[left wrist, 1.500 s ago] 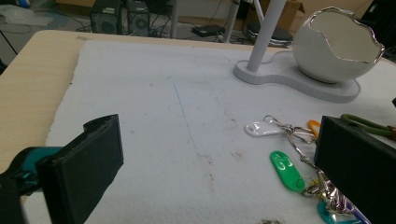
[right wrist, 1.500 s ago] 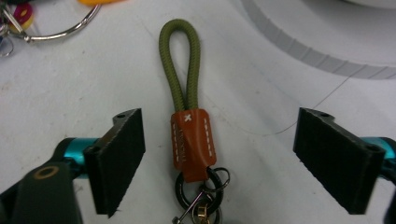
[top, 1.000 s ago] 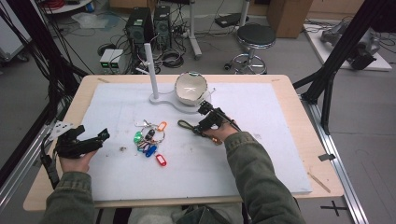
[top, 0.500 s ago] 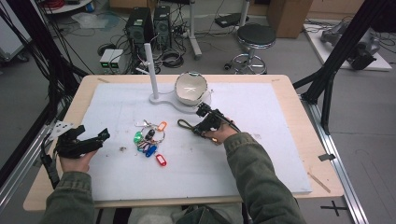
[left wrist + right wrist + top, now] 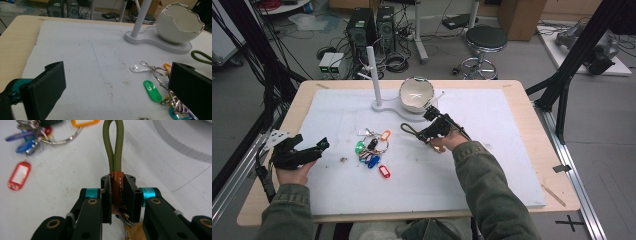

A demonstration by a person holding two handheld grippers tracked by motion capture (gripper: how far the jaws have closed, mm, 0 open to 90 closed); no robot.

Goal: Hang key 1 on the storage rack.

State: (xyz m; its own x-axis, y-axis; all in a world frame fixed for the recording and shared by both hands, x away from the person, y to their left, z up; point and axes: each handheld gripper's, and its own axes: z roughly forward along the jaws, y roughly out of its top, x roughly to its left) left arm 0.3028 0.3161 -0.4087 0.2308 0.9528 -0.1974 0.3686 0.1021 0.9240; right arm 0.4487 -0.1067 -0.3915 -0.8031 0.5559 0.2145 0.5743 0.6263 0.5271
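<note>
Right tool (image 5: pixel 117 195): clenched on the brown leather tab of my green cord loop (image 5: pixel 114 147), jaws pressed on both sides of the tab.
Cord loop place: it sticks out ahead of my right tool, low over the white mat (image 5: pixel 492 150), between the key bunch (image 5: pixel 373 150) and the stand's base (image 5: pixel 384 106).
Left tool (image 5: pixel 112 87): released, jaws wide apart with nothing between them, resting near the tabletop's (image 5: pixel 532 107) left edge.
Risk, slip: my grip sits on the short tab alone; I judge a quick swing could pull it out.
Risk, snag: the loop hangs close to the key bunch and could hook a ring and drag the tags.
Risk, knock: the white post (image 5: pixel 373 75) and bowl stand near my right hand; a careless lift could tip them.
Container, egg-shaped bowl (image 5: pixel 178 22): upright on the stand's base, jagged rim up; what I see of its inside looks empty.
</note>
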